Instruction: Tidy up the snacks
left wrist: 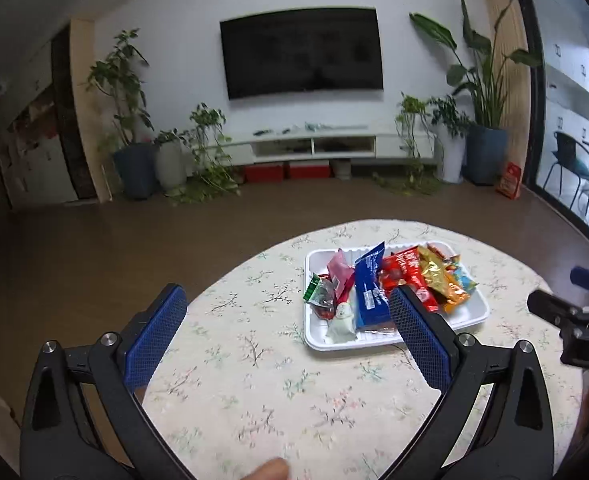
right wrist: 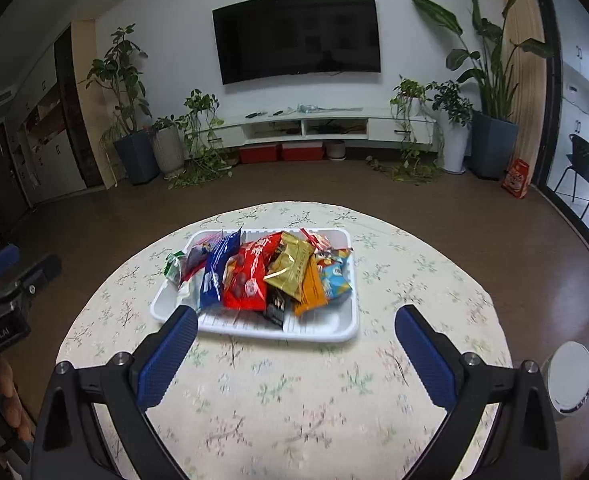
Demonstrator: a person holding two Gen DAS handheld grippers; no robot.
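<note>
Nearest the lens, low in each frame, the left claw (left wrist: 288, 302) and right claw (right wrist: 296, 322) are gaping wide, gripping nothing. Beyond them, on the floral desk (right wrist: 294, 400), the white tray (right wrist: 326, 330) is sitting mid-frame, carrying the snacks (right wrist: 254, 276) heaped together. Farther back, a television (right wrist: 298, 36) is hanging in the upper centre.

In the left wrist view, the left gripper's right finger (left wrist: 420, 334) covers the near corner of the white tray (left wrist: 470, 318) and the lower end of the red packet (left wrist: 408, 272). Packet print is unreadable. The black packet (right wrist: 275, 307) lies mostly buried.
</note>
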